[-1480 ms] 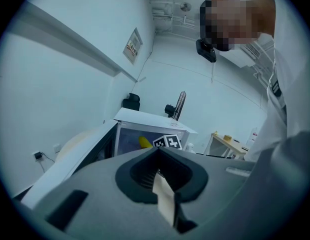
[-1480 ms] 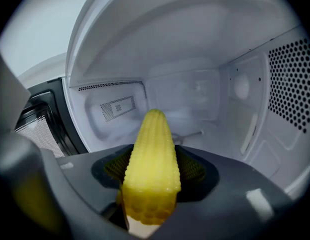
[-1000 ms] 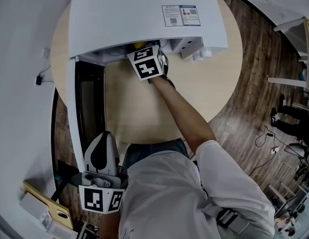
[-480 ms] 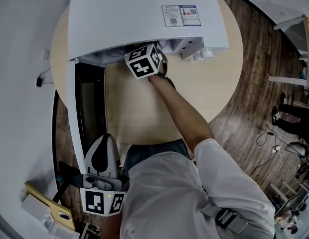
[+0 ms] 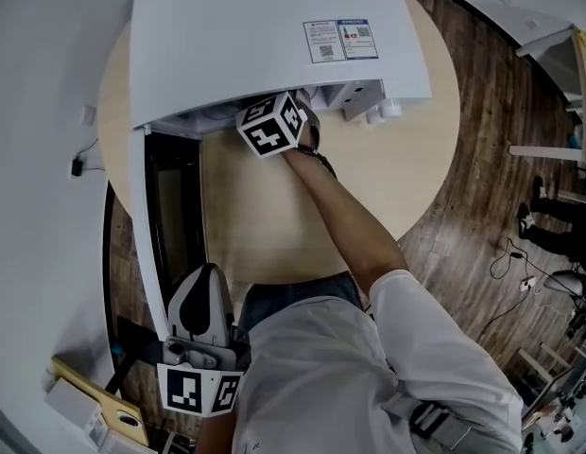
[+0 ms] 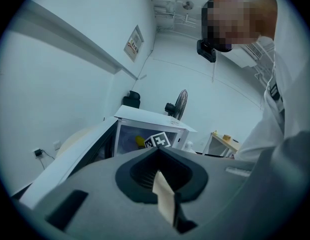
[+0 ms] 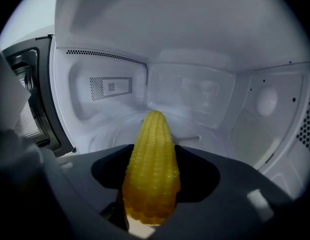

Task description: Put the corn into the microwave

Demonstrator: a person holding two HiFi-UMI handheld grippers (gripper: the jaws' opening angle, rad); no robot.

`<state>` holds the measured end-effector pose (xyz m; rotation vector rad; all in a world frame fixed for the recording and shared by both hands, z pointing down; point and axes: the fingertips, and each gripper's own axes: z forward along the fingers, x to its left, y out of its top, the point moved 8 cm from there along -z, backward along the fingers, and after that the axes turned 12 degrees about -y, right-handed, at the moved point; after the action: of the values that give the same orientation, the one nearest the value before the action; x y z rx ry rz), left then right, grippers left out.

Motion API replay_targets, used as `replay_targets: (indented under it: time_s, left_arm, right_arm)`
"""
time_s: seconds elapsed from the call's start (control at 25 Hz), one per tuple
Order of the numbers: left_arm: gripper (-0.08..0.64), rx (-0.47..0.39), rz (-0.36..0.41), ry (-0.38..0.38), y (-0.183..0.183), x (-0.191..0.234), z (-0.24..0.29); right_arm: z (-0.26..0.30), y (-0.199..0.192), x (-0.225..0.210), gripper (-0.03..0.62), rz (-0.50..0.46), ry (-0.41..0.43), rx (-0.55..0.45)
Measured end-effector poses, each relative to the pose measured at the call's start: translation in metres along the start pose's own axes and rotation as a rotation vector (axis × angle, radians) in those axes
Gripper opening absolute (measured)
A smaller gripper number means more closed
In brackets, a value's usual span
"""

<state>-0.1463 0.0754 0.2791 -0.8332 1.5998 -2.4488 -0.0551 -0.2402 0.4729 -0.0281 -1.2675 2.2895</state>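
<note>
Rolled slightly since a moment ago, right tongs (image 7: 141,224) grasp the corn (image 7: 151,174) just inside the microwave (image 5: 265,36) at the counter's (image 5: 274,216) far edge. Left tongs (image 6: 165,204), clenched empty, hang by the door (image 5: 165,216), off the near edge.

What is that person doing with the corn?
The person holds a gripper tool in each hand. The right gripper is clamped on a yellow corn cob and is reaching into the white microwave, whose door is swung wide open. The corn's tip points at the back wall, and it has not been set down yet. The left gripper waits low by the person's body, with its jaws together and nothing in them.
</note>
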Motion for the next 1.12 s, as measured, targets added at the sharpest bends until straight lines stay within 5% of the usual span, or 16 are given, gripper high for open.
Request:
replay_targets:
  time_s: [1.12]
  left_arm:
    - [-0.011, -0.027, 0.004, -0.006, 0.0026, -0.0026, -0.008]
  right_arm:
    - [0.0005, -0.0008, 0.0, 0.28, -0.003, -0.02, 0.011]
